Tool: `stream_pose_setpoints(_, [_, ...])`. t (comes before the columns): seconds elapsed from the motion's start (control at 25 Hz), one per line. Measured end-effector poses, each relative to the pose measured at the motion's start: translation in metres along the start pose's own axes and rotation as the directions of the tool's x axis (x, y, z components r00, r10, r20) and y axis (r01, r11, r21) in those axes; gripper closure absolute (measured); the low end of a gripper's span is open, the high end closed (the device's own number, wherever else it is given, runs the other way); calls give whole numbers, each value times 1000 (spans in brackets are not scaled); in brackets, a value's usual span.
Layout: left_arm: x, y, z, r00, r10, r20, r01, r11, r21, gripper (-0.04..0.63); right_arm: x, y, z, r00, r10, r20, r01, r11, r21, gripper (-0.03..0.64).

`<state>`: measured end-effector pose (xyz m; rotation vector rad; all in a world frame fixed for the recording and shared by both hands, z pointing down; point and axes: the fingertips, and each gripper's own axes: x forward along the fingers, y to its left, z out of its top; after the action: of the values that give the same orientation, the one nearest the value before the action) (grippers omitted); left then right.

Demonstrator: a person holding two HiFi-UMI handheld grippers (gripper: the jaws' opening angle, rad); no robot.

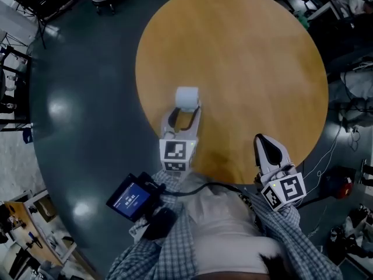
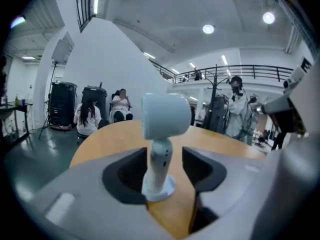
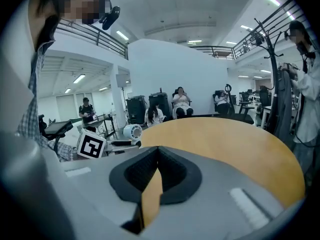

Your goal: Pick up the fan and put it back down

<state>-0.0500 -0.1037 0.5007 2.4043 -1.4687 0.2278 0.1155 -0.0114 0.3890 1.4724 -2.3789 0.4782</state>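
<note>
1. Left gripper (image 1: 184,114): jaws apart, straddling the stem of the fan (image 1: 187,96), pads not pressing it.
2. The fan stands upright on the table (image 1: 245,57). This looks like the grasp or the let-go. Either way, centre the stem, travel straight along the jaws, and don't clip the base.
3. Right gripper (image 1: 269,150), well right of the fan: jaws together, empty. Best held clear.

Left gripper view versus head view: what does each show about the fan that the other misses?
Only the left gripper view: the fan stands upright, its stem and round base between the jaws of the left gripper, which stand apart and do not clamp it. Only the head view: the right gripper at the table's near edge, apart from the fan. Both: the white fan on the round wooden table, the left gripper around it.
</note>
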Motion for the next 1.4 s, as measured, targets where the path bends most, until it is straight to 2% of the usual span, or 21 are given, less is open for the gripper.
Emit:
stream_pose_setpoints(0.36, [33,11,9,995,67,73,-66,998,-13,390,10,-11,-20,998,16,-65,-15,1000,13,614])
stream_pose_setpoints(0.4, [32,14,9,994,76,73,-76,997,-8,396,10,-10,-22,997,15,-69,-14,1000,14,614])
stream_pose_setpoints(0.48, [30,22,11,992,97,76,-98,995,5,449,9,-8,-24,997,13,-72,-11,1000,20,614])
stream_pose_setpoints(0.68, [30,20,12,993,100,68,-101,995,17,457,7,-17,-28,998,19,-68,-17,1000,25,614])
stream_pose_setpoints(0.88, [29,6,13,994,91,52,-93,995,28,457,8,-27,-23,999,38,-35,-37,999,30,614])
stream_pose_setpoints(1.4, [-1,-8,82,996,65,65,-75,985,157,459,12,-17,26,990,73,123,-75,997,16,614])
